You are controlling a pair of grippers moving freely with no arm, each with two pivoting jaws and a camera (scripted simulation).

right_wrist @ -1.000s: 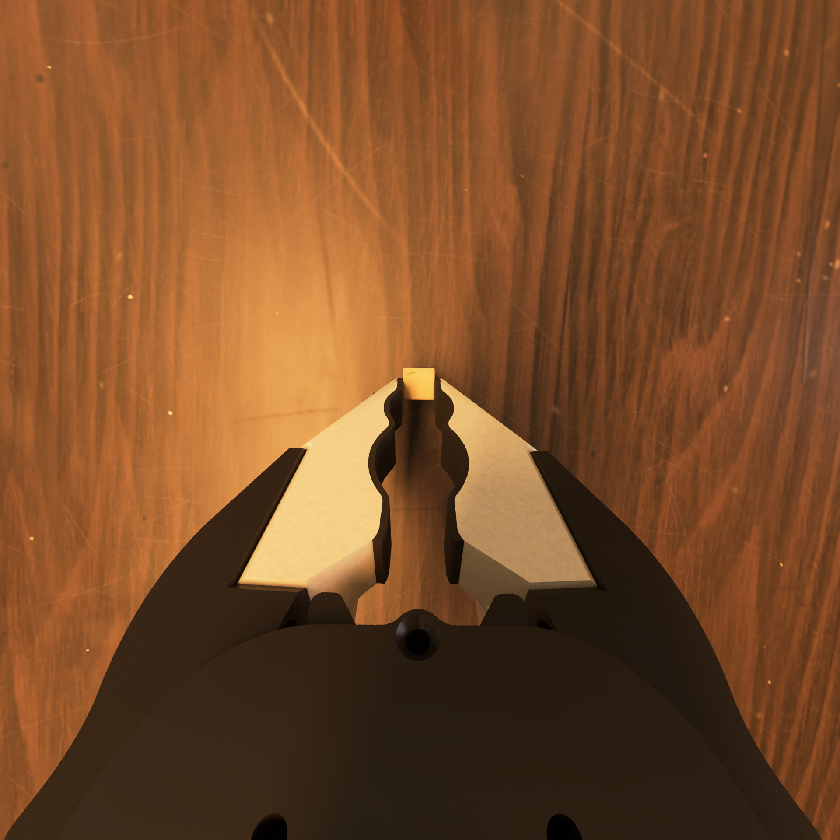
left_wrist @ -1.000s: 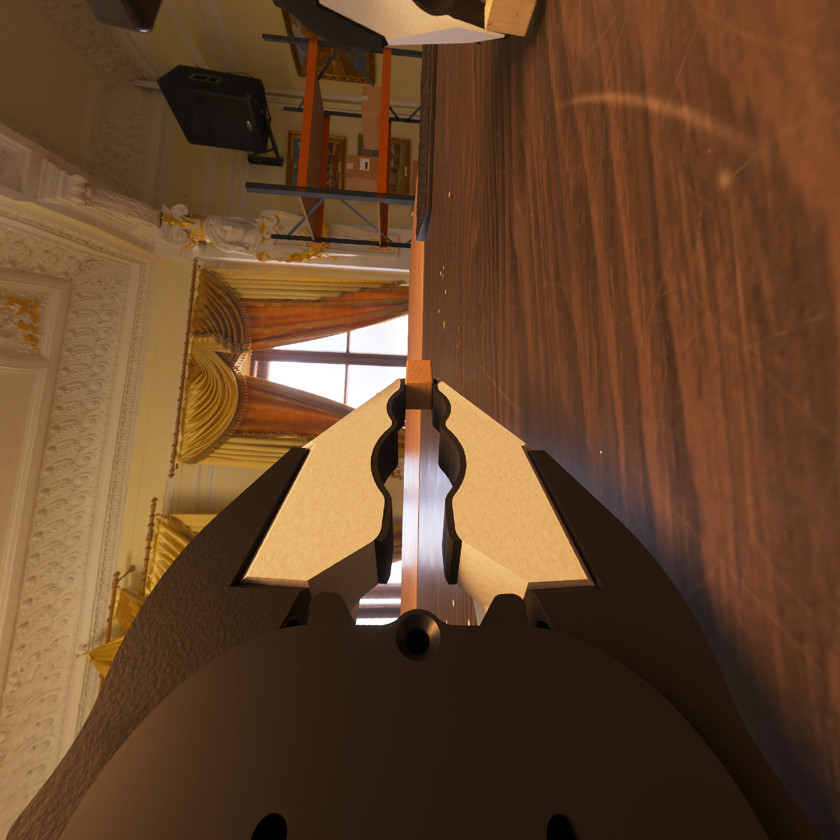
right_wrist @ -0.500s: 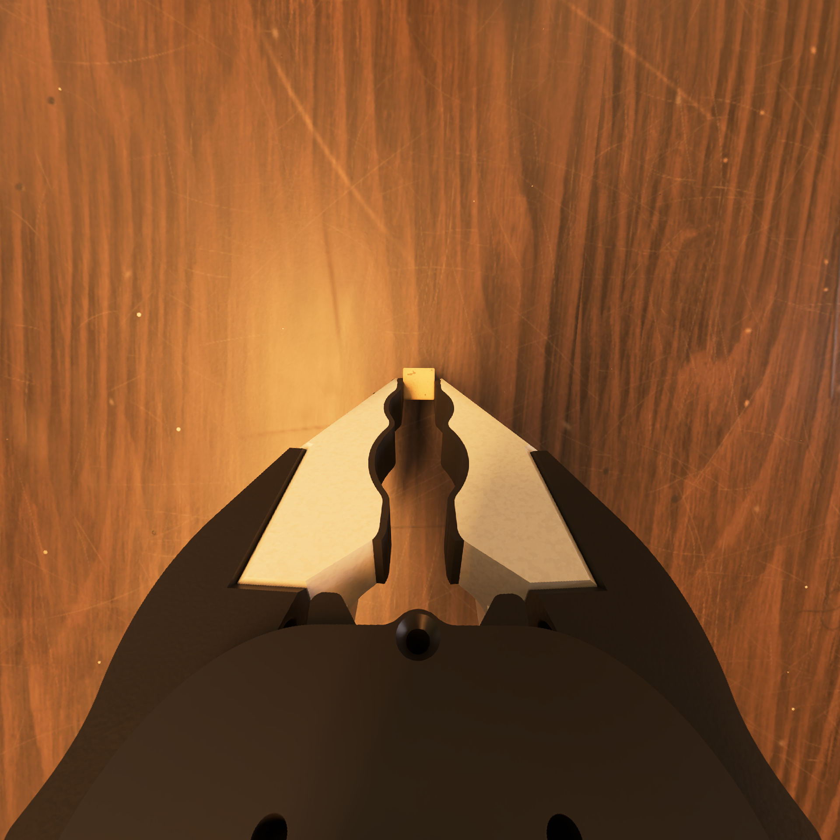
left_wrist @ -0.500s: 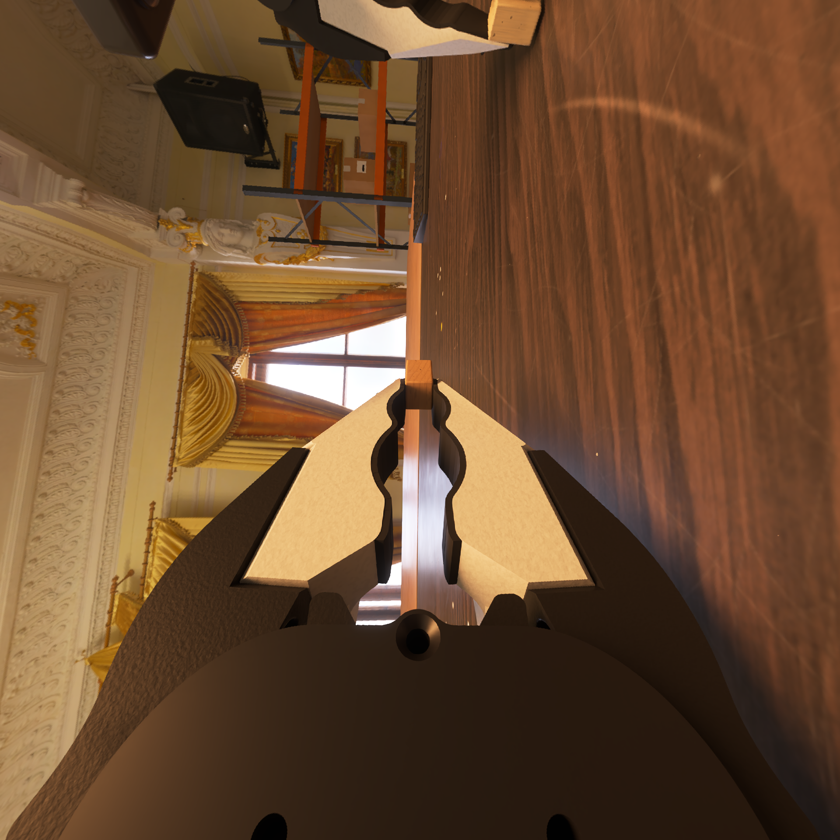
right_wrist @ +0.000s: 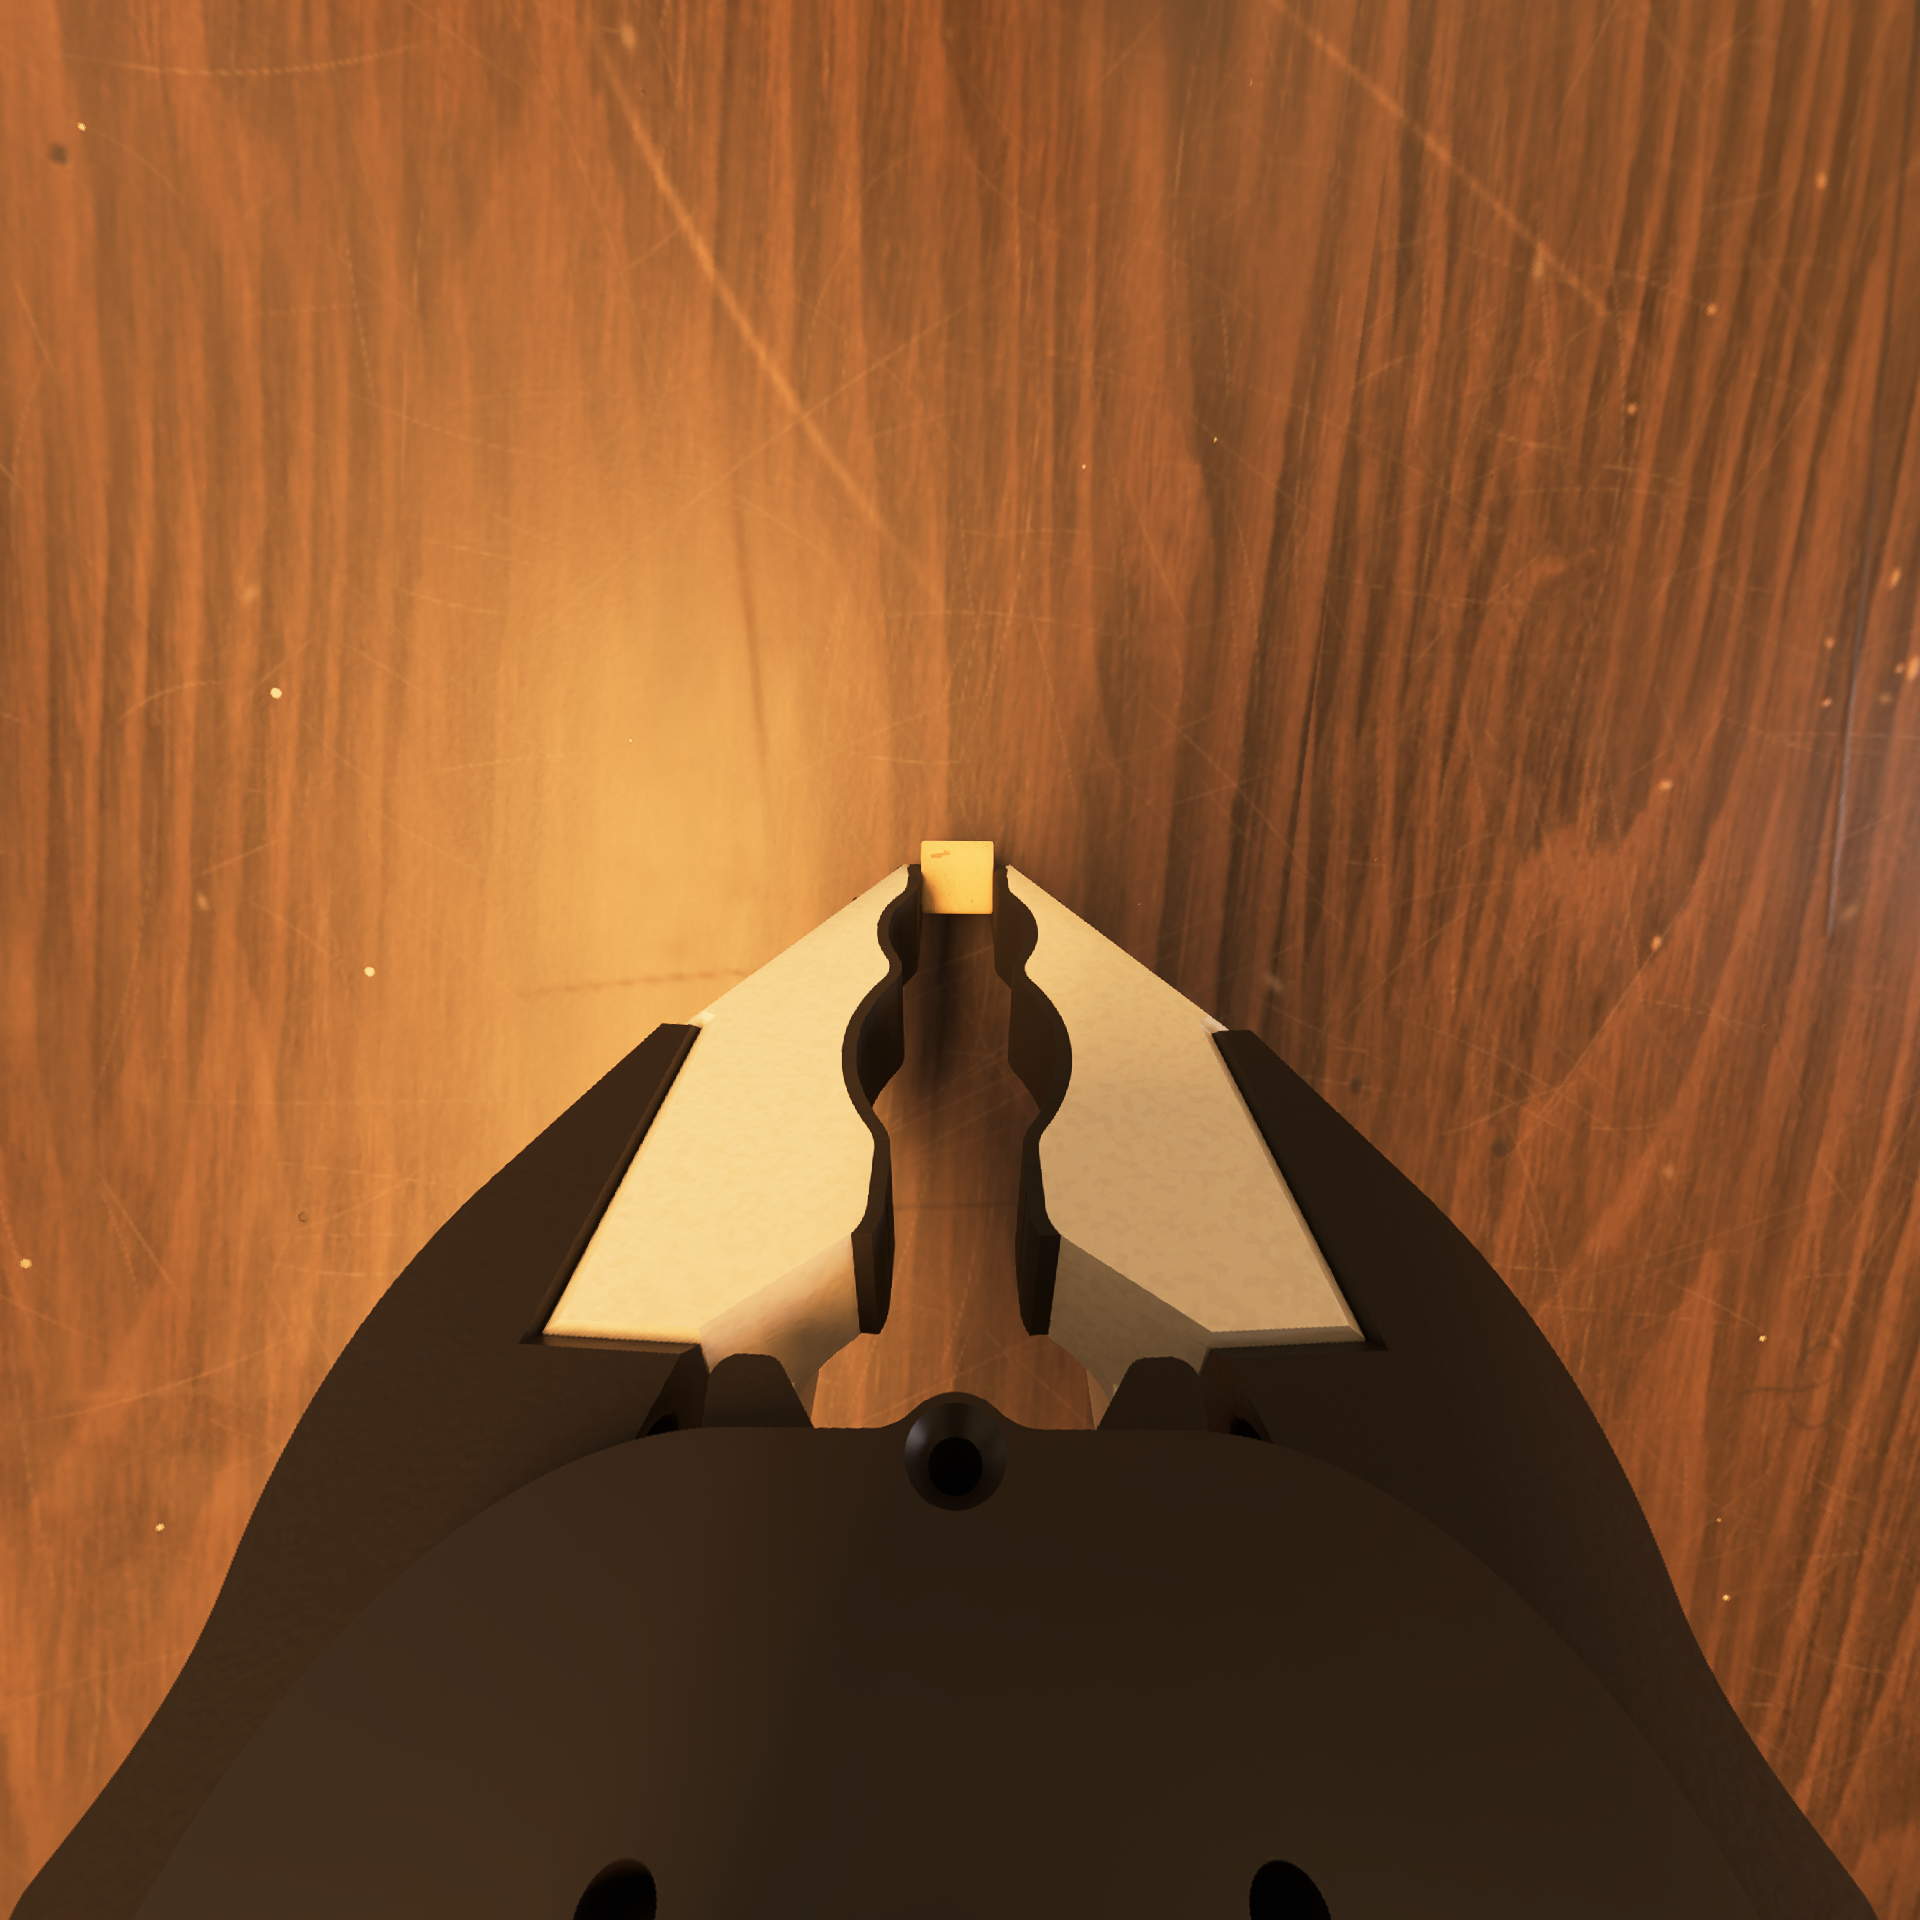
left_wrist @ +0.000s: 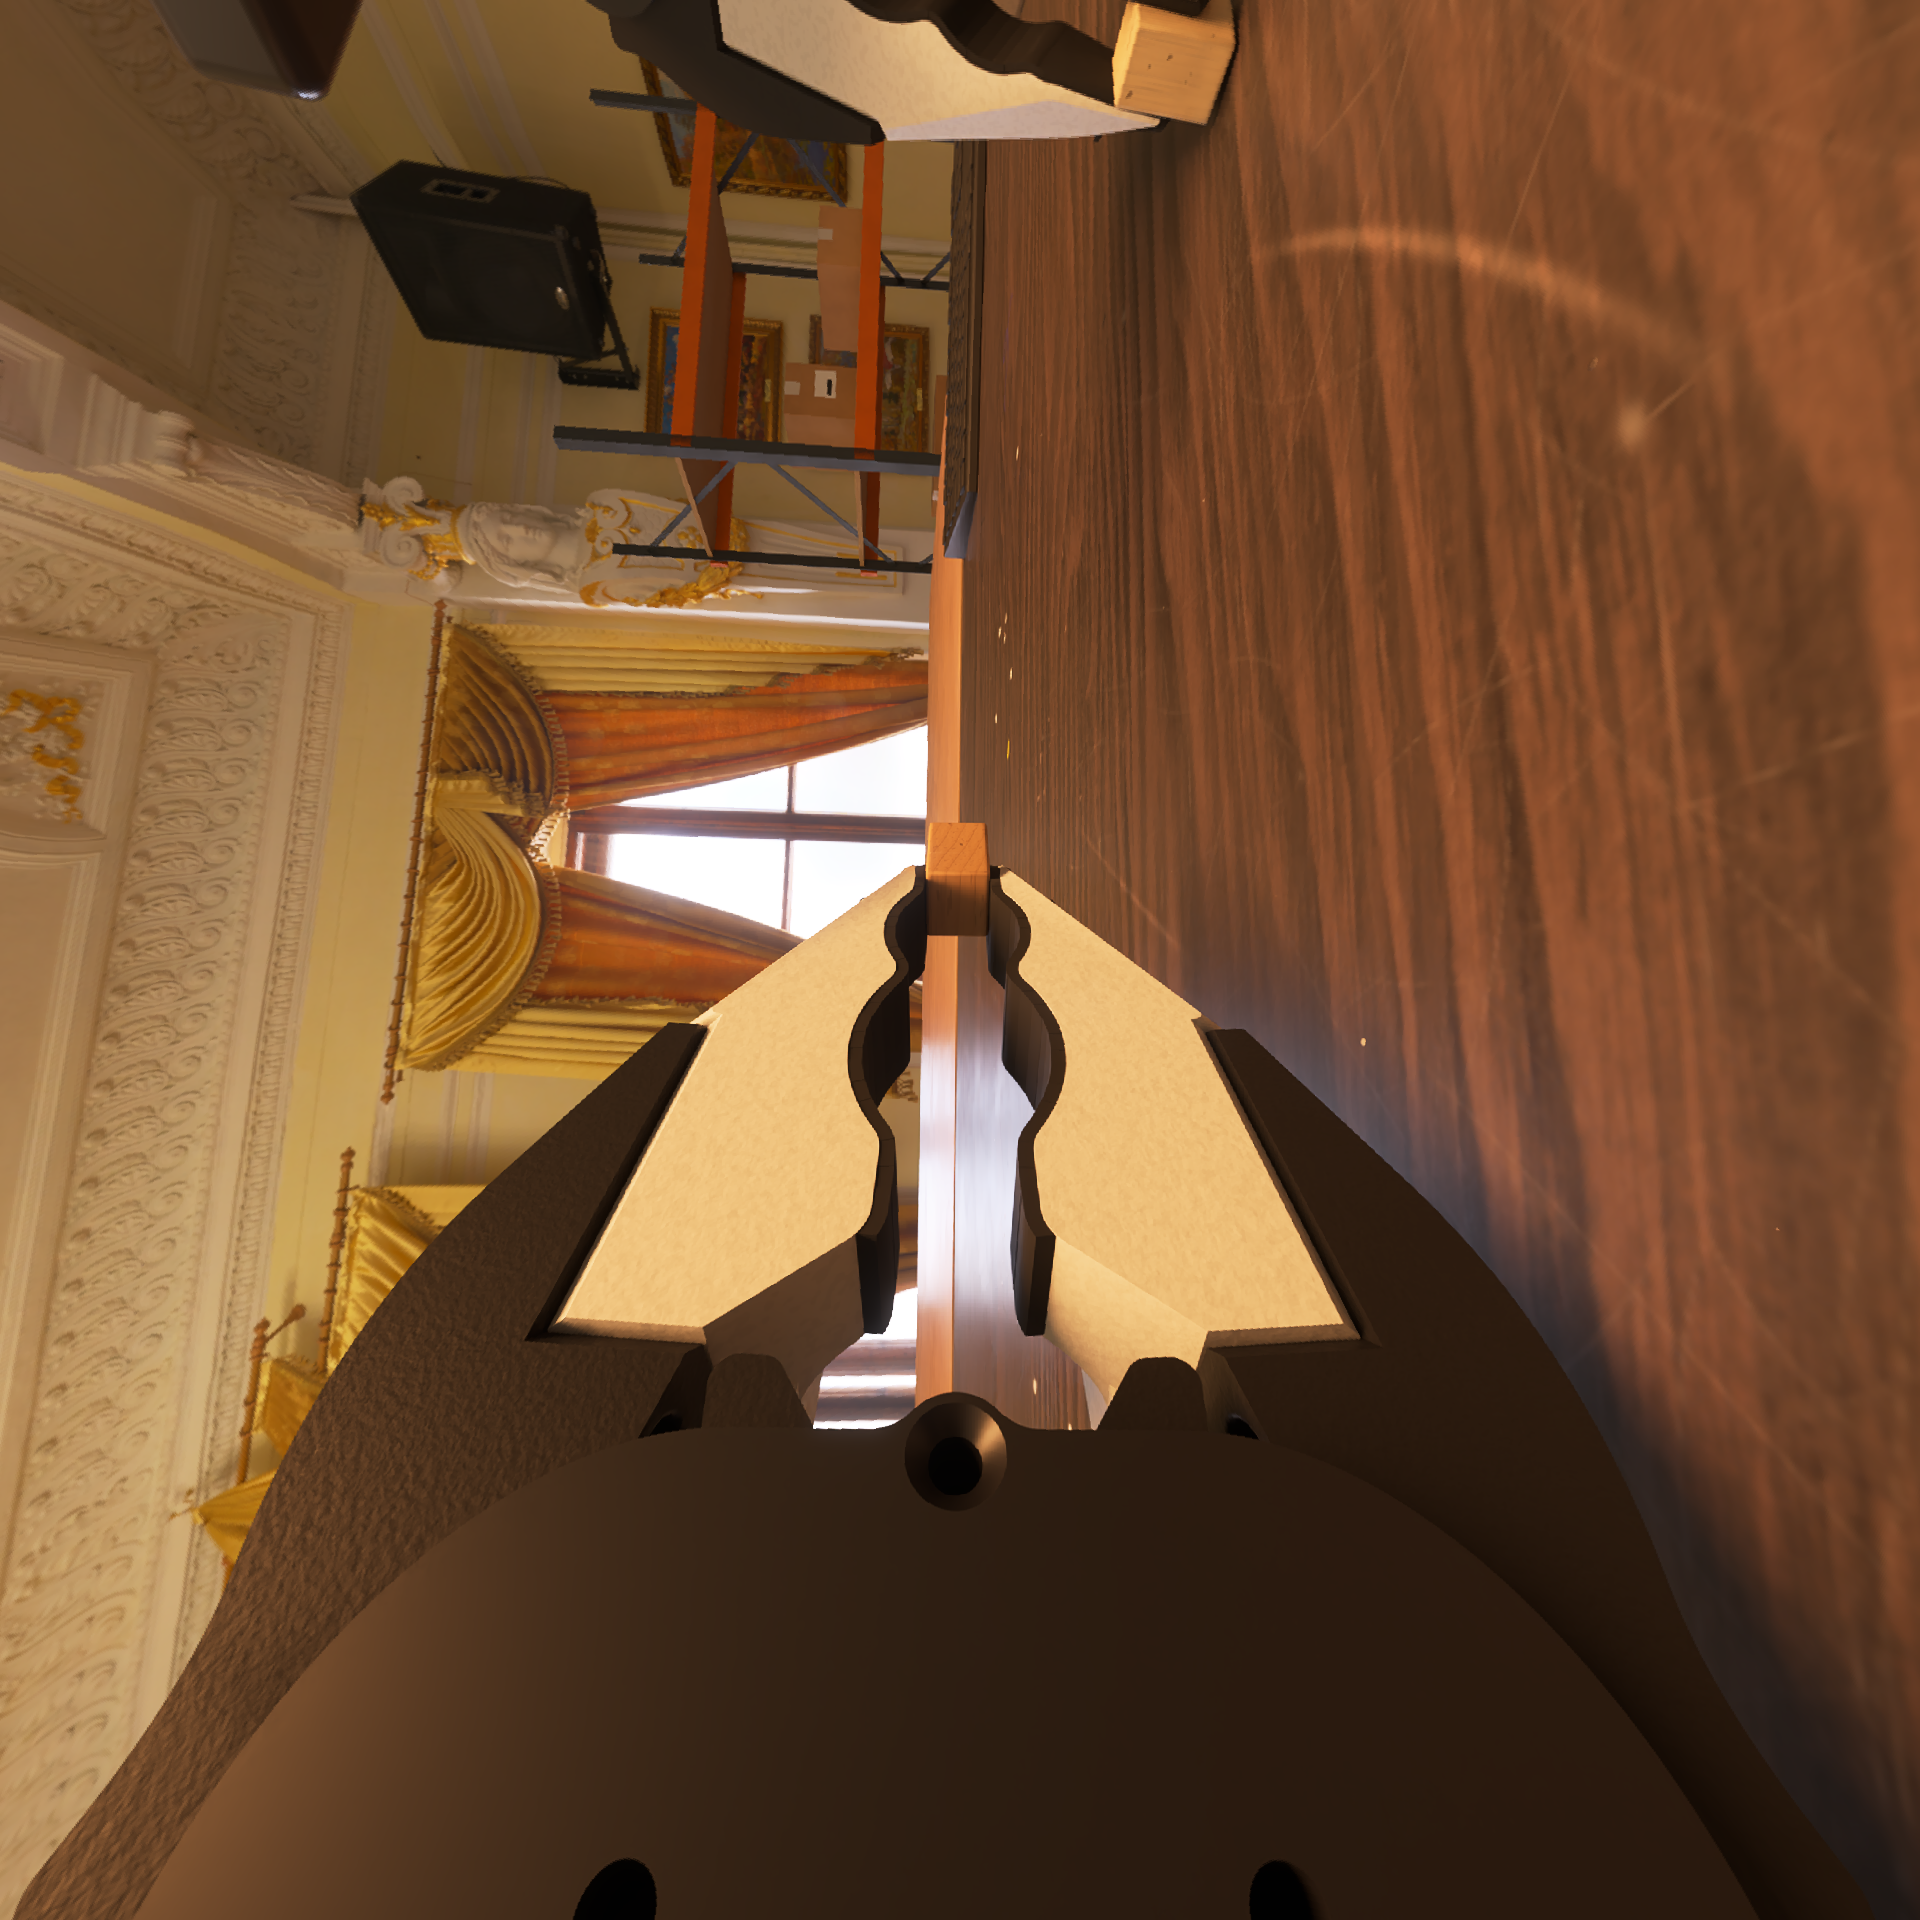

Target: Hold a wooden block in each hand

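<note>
My left gripper (left_wrist: 956, 883) is shut on a small wooden block (left_wrist: 956, 875) held between its fingertips, level with the edge of the wooden table (left_wrist: 1455, 831); the view is rolled sideways. My right gripper (right_wrist: 957, 883) is shut on a second pale wooden block (right_wrist: 957, 876) and points straight down at the tabletop (right_wrist: 520, 520), above it. The right gripper also shows at the top of the left wrist view (left_wrist: 1127, 83), with its pale block (left_wrist: 1169, 57) in its tips just over the table.
Beyond the table edge in the left wrist view stand an orange and grey shelf rack (left_wrist: 779, 343), a black speaker (left_wrist: 488, 260), gold curtains (left_wrist: 582, 862) around a window, and an ornate white wall (left_wrist: 156, 935).
The right gripper and its block have shifted slightly lower and rightward in the left wrist view. The tabletop under the right gripper has drifted a little. Both grips are unchanged.
</note>
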